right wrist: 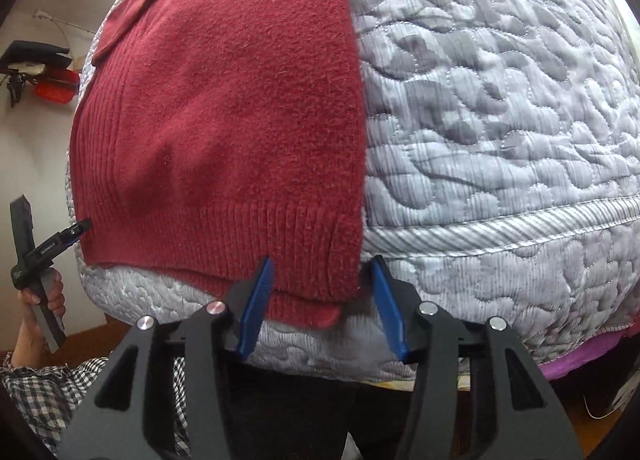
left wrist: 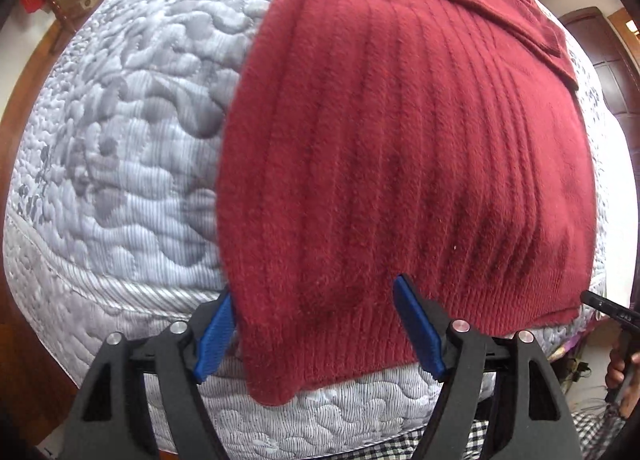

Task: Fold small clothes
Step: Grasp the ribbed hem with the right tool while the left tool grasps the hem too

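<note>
Mattress (left wrist: 120, 132), quilted grey-white, fills both views; piped seam runs along its near edge.

Sweater (left wrist: 400, 160), dark red ribbed knit, lies flat on the mattress, hem toward the near edge and draped slightly over it. A folded strip, seemingly a sleeve, crosses its far part diagonally.

Left gripper (left wrist: 316, 330): jaws apart, blue pads either side of the sweater's near-left hem corner. Left pad sits just outside the sweater's left edge; right pad lies over the ribbed hem. Corner hangs between them over the mattress side. No clamp on the fabric visible.

Right gripper (right wrist: 320, 304): jaws apart, straddling the near-right hem corner. Left pad over the hem ribbing, right pad just beyond the sweater's right edge, against the mattress seam. Fabric between the pads; whether either pad touches it, cannot tell.

Right wrist view, far left: a hand (right wrist: 40, 296) holding the left gripper's handle, checked sleeve (right wrist: 48, 388) below it.
</note>
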`<state>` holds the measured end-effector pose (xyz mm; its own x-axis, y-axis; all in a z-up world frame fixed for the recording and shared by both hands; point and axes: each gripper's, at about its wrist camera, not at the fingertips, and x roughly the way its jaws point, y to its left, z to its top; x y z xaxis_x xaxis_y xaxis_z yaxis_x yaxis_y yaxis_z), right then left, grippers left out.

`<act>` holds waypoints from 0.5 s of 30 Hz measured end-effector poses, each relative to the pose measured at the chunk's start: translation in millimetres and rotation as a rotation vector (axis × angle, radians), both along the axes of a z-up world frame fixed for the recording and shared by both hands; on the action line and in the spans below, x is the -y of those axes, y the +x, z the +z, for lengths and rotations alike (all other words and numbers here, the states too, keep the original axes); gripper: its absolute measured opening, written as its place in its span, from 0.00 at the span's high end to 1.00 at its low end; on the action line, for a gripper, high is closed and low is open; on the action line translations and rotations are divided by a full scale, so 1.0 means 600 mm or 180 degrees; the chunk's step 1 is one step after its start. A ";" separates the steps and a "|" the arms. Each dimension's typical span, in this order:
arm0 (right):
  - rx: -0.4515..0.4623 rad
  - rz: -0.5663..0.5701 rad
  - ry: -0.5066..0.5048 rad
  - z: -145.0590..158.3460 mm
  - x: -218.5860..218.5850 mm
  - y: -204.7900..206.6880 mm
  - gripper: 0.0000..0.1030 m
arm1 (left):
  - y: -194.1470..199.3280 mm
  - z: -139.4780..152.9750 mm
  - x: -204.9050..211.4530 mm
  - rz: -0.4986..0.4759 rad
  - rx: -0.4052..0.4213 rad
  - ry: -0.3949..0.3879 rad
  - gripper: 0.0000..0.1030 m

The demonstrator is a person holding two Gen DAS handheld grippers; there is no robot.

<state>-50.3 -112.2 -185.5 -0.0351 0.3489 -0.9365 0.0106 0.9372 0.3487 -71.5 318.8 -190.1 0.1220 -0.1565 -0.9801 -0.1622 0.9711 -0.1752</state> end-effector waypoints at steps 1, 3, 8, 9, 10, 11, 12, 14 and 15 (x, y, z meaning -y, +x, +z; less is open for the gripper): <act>-0.0007 0.0008 -0.0008 -0.003 -0.002 0.000 0.54 | -0.003 -0.001 0.003 -0.0004 -0.0002 0.0019 0.27; -0.0029 0.0022 -0.0076 -0.011 -0.006 0.001 0.54 | -0.006 -0.003 0.005 0.0041 0.0007 0.0037 0.27; 0.0018 0.0045 -0.0132 -0.017 -0.027 0.007 0.53 | -0.016 -0.013 0.025 0.0021 0.0004 0.0050 0.17; 0.0045 0.0106 -0.0190 -0.016 -0.038 0.010 0.59 | -0.017 -0.013 0.031 0.0019 0.0005 0.0089 0.17; 0.0066 0.0159 -0.0278 -0.016 -0.054 0.014 0.63 | -0.020 -0.014 0.040 0.0013 0.0009 0.0110 0.18; 0.0076 0.0195 -0.0295 -0.014 -0.056 0.013 0.73 | -0.024 -0.013 0.046 0.0021 0.0004 0.0096 0.21; 0.0058 0.0189 -0.0219 -0.012 -0.057 0.014 0.84 | -0.030 -0.012 0.067 0.0039 -0.0015 0.0034 0.25; 0.0016 0.0074 -0.0110 -0.008 -0.053 0.013 0.91 | -0.042 -0.008 0.076 0.0098 -0.0055 -0.0127 0.37; 0.0018 0.0042 -0.0093 -0.005 -0.050 0.014 0.94 | -0.045 -0.006 0.073 0.0127 -0.0035 -0.0158 0.40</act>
